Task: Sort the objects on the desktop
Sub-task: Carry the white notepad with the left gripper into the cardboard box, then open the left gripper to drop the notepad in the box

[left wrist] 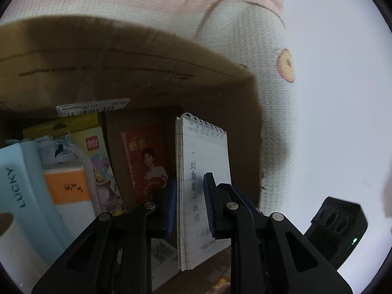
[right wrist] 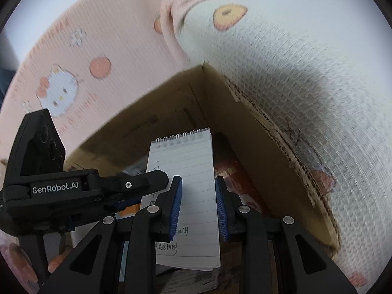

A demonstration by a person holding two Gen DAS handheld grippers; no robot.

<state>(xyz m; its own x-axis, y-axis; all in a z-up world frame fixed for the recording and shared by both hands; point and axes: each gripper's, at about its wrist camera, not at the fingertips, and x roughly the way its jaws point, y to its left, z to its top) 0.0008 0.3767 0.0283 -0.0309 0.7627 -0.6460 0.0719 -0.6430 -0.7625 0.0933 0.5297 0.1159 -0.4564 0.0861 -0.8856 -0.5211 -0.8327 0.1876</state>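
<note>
We see a small white notepad (right wrist: 186, 196) with lines, a wire coil on top and dark writing down the page. It stands up on its short end inside a brown box (right wrist: 267, 161), near the box's corner. In the box we also see a red card (left wrist: 147, 161) and a blue case (left wrist: 22, 191) saying LUCKY.

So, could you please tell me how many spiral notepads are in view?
1: the spiral notepad stands upright in the cardboard box, at its right end, between the tongs. Others may be hidden behind the packed items.
</note>
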